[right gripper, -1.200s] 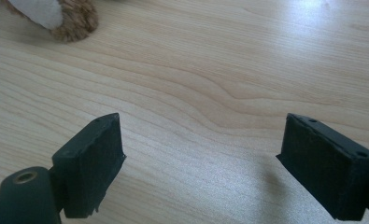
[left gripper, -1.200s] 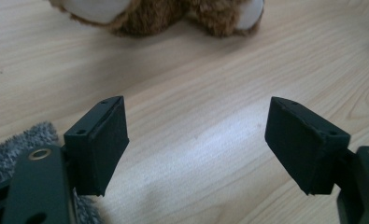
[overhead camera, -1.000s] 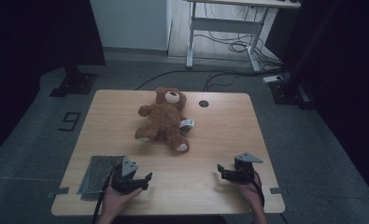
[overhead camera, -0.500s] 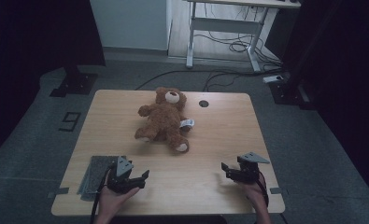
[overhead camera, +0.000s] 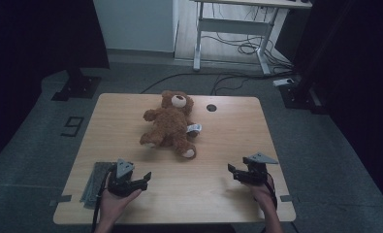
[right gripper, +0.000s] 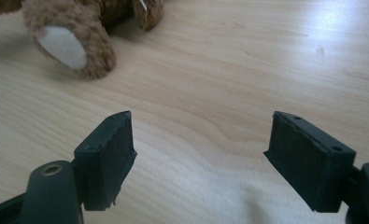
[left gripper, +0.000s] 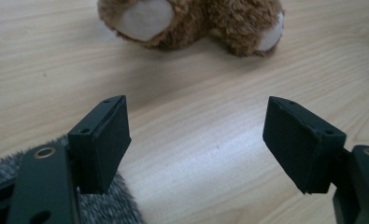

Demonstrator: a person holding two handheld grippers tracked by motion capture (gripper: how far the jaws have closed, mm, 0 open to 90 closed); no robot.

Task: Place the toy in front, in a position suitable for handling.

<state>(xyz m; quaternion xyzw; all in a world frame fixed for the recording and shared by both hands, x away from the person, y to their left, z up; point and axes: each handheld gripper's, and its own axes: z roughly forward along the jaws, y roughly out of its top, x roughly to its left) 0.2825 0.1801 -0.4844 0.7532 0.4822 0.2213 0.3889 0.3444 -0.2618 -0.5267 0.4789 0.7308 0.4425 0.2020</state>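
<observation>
A brown plush teddy bear (overhead camera: 172, 124) lies on its back on the far middle part of the wooden table (overhead camera: 218, 204), its head towards the far edge and its legs towards the near one. The fur is shaggy and reddish brown, with a pale muzzle and pale soles on the feet. One arm sticks out to the left in the high view, and a small white tag (overhead camera: 195, 128) pokes out at its right side. Its legs spread apart, one foot pointing left, the other, with the pale sole showing, pointing towards the near right. In the left gripper view both pale soles (left gripper: 147, 18) face the camera, the bear resting flat on the wood
</observation>
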